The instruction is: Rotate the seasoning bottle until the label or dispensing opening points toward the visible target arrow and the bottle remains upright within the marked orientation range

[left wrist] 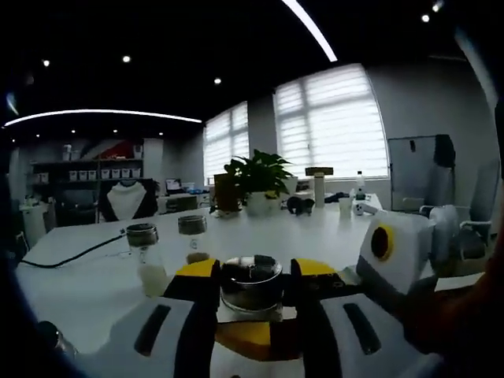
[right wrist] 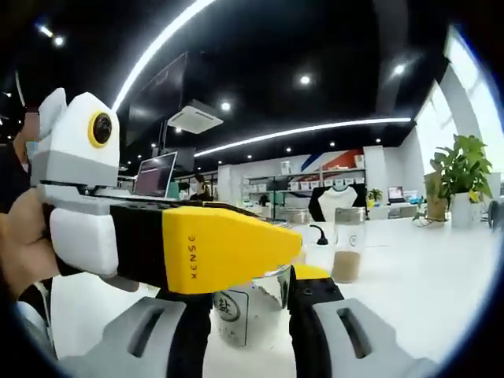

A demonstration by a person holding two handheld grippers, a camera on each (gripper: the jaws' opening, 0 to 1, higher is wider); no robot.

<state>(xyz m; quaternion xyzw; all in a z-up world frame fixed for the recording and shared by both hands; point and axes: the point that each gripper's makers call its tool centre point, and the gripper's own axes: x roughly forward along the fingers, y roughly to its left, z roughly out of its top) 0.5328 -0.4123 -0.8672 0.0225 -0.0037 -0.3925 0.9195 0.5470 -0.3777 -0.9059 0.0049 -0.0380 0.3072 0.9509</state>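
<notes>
On the tabletop [left wrist: 87, 291], both grippers' jaws flank the upright bottle [left wrist: 250, 285] — contact cannot be confirmed — rotation step in hand; next, turn the label [right wrist: 227, 306] toward the arrow.

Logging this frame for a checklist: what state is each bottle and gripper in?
seasoning bottle: upright, capped, held between jaws
left gripper: shut on the cap
right gripper: shut on the body
white-powder bottle: upright, capped, standing free
brown-powder bottle: upright, capped, standing free
</notes>
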